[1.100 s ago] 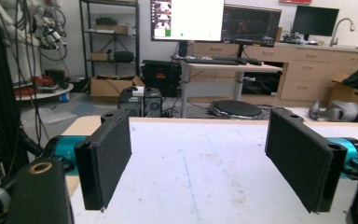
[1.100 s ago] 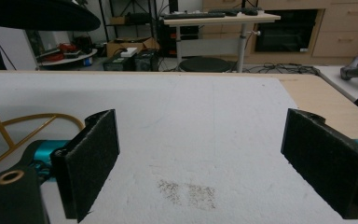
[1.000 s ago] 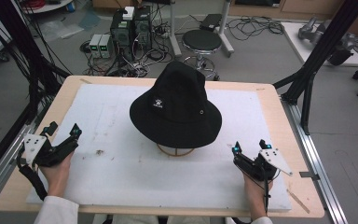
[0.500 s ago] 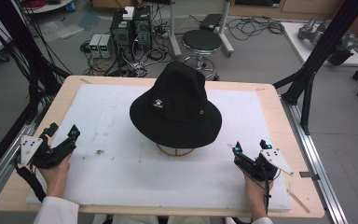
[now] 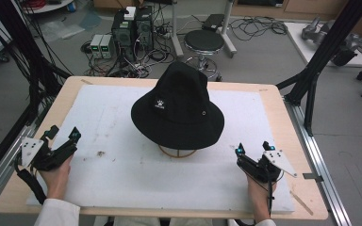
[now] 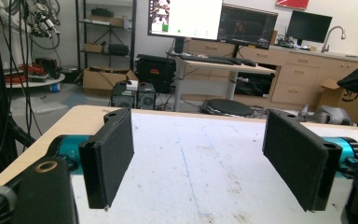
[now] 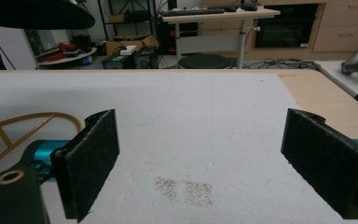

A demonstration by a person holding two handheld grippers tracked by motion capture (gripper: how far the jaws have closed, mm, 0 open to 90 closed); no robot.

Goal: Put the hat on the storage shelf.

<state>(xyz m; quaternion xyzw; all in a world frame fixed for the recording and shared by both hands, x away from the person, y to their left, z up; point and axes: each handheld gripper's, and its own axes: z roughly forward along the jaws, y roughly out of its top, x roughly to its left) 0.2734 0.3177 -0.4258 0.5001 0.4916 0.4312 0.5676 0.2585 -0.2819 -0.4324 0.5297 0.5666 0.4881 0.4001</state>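
A wooden table (image 5: pixel 283 101) seen from above carries a large white mat (image 5: pixel 122 183) that covers most of its top; a black bucket hat (image 5: pixel 177 107) sits near the middle of the mat, perched on a thin gold wire stand (image 5: pixel 177 152) whose ring base peeks out under the front brim; a small white emblem marks the hat's crown.

At the lower left, a person's hand holds the left gripper (image 5: pixel 62 136) low over the mat's left edge, well apart from the hat; its jaws are spread wide with nothing between them; in the left gripper view the two black padded jaws frame bare, scuffed mat, and the left gripper (image 6: pixel 200 161) points toward the far table edge.

At the lower right, the other hand holds the right gripper (image 5: pixel 253 148) over the mat, near the hat's brim but not touching; its jaws also stand wide apart and hold nothing; in the right gripper view the right gripper (image 7: pixel 200 158) faces stained mat, with the wire stand (image 7: pixel 9 126) at the left and the hat brim (image 7: pixel 37 14) overhead.
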